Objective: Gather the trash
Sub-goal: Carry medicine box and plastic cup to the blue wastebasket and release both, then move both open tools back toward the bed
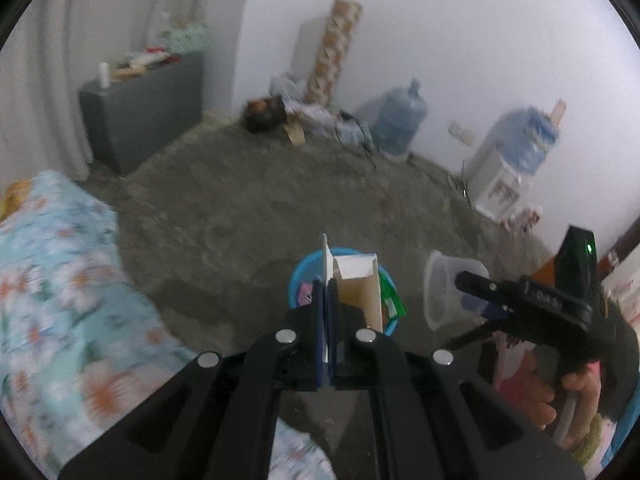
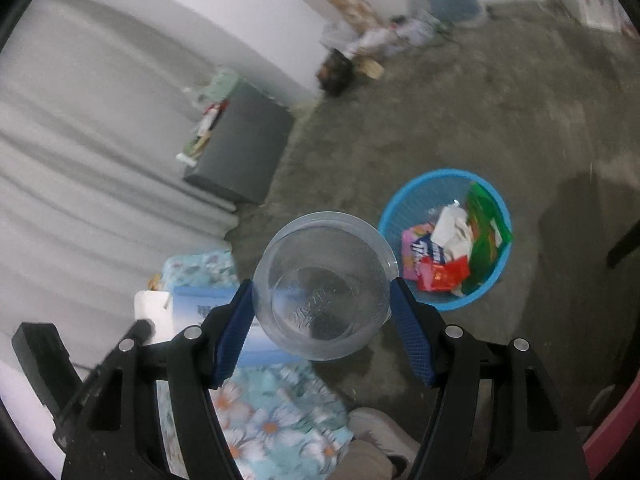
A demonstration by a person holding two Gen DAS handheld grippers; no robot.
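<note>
Bare grey concrete floor (image 2: 460, 120) runs out to white walls, with a floral bedspread (image 1: 60, 272) at its edge. I see the blue basket (image 2: 404, 204) standing on that floor, already part full of wrappers, so it serves as my drop point. My left gripper (image 1: 325, 300) is pinched tight on a thin flap of the white carton (image 1: 360, 284), which hangs above the basket. My right gripper (image 2: 322, 308) clasps the clear plastic cup (image 2: 326, 284) across its wall, mouth toward the camera, just beside the basket.

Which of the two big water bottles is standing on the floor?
The left bottle, upright on the bare floor by the wall. The other bottle sits upside down atop the white dispenser.
</note>
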